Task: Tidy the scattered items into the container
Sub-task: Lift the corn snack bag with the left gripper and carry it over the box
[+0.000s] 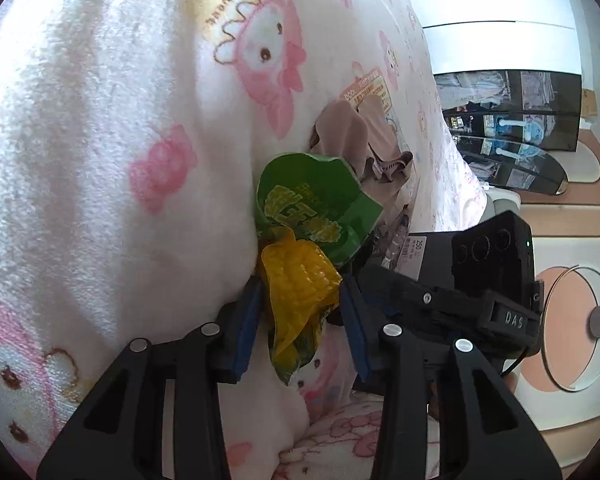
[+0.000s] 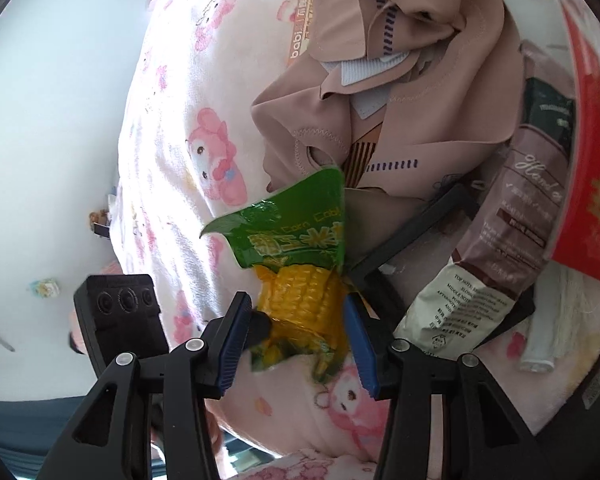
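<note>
corn packet (image 2: pixel 300 280) lies on pink cartoon blanket (image 2: pixel 172 160), green end toward beige garment (image 2: pixel 400 92) | right gripper (image 2: pixel 300 332) clamps its yellow end | left gripper (image 1: pixel 300 320) jaws straddle same packet, contact unclear | brown pouch (image 2: pixel 512 216), red box (image 2: pixel 592 184) alongside

Corn packet (image 2: pixel 300 264) wedged between both grippers; little slack either side. Beyond it, pink garment (image 2: pixel 400 92) heaped, hand-cream pouch (image 2: pixel 508 224) and red box (image 2: pixel 592 184) crowding right. Open blanket (image 2: pixel 172 152) lies left.
</note>
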`<state>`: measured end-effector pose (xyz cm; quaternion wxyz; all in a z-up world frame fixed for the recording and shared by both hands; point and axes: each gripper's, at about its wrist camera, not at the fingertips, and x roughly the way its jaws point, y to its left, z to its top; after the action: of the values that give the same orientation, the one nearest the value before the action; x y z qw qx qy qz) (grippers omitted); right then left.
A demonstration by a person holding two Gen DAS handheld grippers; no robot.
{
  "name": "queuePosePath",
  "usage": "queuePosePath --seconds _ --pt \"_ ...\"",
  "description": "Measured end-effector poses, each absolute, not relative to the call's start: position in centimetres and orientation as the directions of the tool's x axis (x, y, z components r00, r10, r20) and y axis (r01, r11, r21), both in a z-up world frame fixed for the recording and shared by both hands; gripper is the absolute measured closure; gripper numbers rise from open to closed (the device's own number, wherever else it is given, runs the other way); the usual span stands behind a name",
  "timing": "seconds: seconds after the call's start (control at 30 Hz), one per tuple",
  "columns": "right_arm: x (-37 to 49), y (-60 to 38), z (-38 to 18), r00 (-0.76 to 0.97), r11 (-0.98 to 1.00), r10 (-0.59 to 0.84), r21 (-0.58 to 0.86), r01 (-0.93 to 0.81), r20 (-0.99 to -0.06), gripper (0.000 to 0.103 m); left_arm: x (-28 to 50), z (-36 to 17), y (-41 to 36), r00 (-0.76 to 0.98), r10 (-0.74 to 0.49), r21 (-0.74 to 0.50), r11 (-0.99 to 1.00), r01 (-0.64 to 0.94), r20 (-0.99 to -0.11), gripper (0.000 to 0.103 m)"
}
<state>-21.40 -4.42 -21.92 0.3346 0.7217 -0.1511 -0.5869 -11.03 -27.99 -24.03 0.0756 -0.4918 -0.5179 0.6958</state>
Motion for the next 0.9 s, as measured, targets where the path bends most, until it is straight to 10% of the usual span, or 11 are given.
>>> queuePosePath --seconds 0.23,0.9 --pt "-20.6 -5.7 -21.7 0.293 -0.775 -0.424 0.51 0.373 -0.857 0.059 -12.0 -24.5 -29.2 -0.506 0.608 -0.789 -0.432 0.436 -0.612 0.058" --pt "-22.6 -2.4 -19.8 0.285 -0.693 -0.557 0.626 0.357 -0.78 0.058 -12.0 -20.4 -26.1 -0.514 0.568 -0.763 -0.534 0.365 -0.643 0.057"
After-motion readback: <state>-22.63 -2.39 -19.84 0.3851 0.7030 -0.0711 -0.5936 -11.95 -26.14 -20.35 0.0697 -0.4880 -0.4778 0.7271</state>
